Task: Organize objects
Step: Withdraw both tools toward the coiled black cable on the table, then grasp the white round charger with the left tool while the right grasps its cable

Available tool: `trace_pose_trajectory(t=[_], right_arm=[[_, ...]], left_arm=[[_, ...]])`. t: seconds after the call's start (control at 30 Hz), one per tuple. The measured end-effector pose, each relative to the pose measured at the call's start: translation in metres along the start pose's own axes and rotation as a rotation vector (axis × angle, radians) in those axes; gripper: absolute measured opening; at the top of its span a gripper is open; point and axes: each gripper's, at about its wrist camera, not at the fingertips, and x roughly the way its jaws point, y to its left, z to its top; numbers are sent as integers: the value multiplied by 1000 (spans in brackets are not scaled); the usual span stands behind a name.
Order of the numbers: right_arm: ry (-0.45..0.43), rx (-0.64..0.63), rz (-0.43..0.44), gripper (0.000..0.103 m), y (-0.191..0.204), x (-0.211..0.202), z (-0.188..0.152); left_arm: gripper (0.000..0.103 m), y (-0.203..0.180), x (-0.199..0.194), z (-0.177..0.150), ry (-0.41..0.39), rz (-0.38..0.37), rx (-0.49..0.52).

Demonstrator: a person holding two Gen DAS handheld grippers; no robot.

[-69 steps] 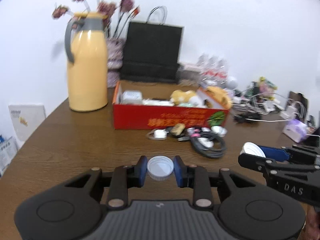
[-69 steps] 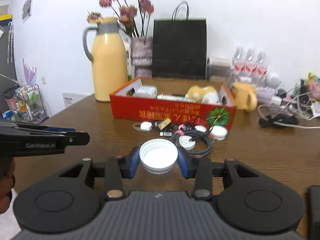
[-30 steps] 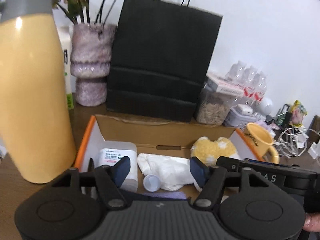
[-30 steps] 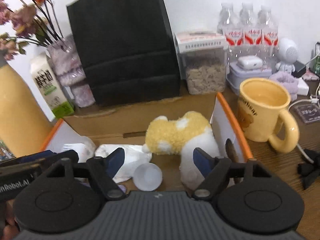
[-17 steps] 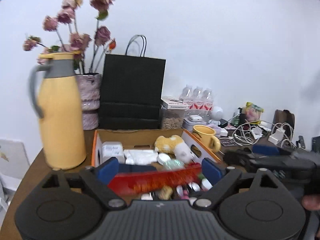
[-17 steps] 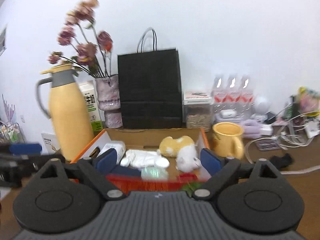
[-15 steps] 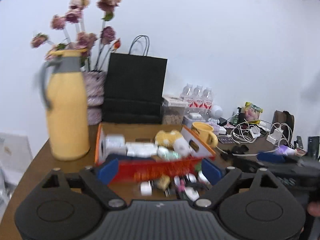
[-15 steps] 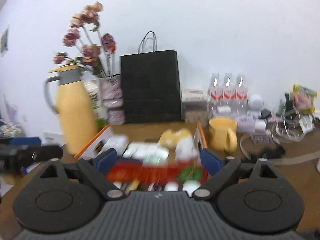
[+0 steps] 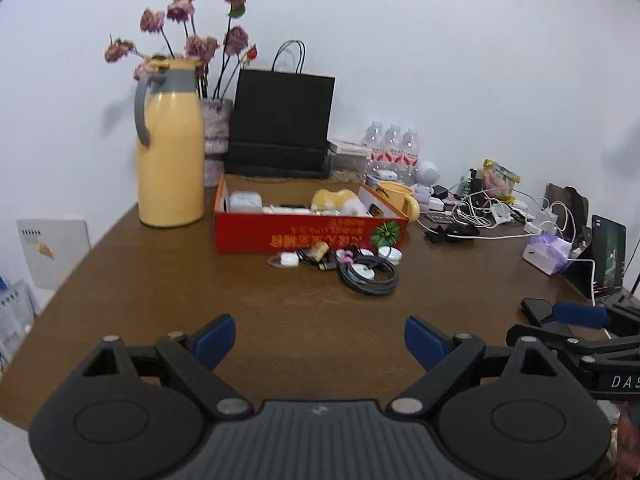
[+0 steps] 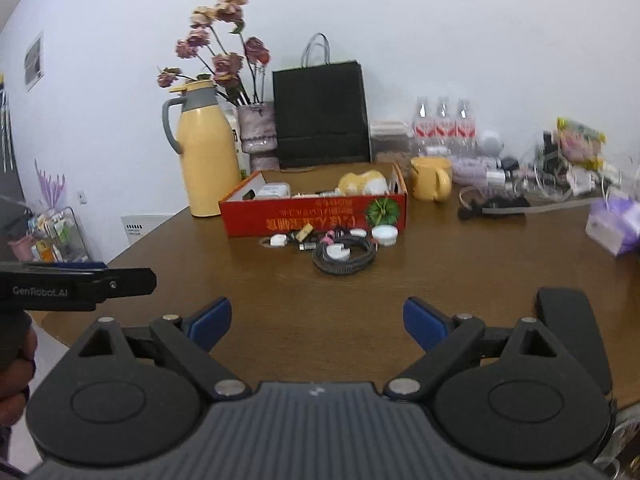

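A red cardboard box (image 9: 308, 236) (image 10: 316, 216) stands on the brown table (image 9: 160, 292), holding a yellow plush toy (image 9: 334, 200) and small white items. In front of it lie a coiled black cable (image 9: 368, 276) (image 10: 344, 258), white caps (image 9: 390, 254) (image 10: 385, 235) and other small bits. My left gripper (image 9: 318, 338) hovers over the near table, open, nothing between its blue pads. My right gripper (image 10: 316, 320) is also open and empty, equally far back from the box. Each gripper shows at the edge of the other's view.
A yellow thermos jug (image 9: 170, 164), a vase of dried flowers (image 9: 216, 136) and a black paper bag (image 9: 280, 120) stand behind the box. A yellow mug (image 10: 430, 178), water bottles, tangled chargers (image 9: 480, 208) and a purple tissue pack (image 9: 546, 254) fill the right. The table's edge runs along the left.
Both grippers have pulled back from over the red box to the near part of the table. The white caps they carried earlier lie in the box, and both jaws stand wider.
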Motion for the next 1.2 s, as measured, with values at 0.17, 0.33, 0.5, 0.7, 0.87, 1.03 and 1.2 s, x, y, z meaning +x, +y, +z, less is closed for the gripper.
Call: trace_pose_trajectory(t=[0.17, 0.33, 0.5, 0.7, 0.87, 1.03, 1.2], right_arm=[[24, -4, 19, 94, 2, 16, 1], [73, 2, 7, 88, -9, 43, 1], [70, -34, -17, 74, -20, 89, 20], [60, 12, -57, 62, -45, 162, 51], [103, 34, -83, 52, -62, 233, 63], [152, 90, -60, 43, -79, 277, 65], [165, 93, -41, 8, -77, 297, 57]], left_arm=[[91, 4, 13, -1, 34, 28, -22], [89, 14, 44, 2, 78, 56, -29], [67, 27, 101, 20, 103, 72, 18], [48, 60, 193, 56, 158, 34, -19], [42, 63, 255, 71, 166, 84, 45], [38, 68, 287, 66, 227, 76, 37], [18, 66, 293, 61, 221, 36, 55]])
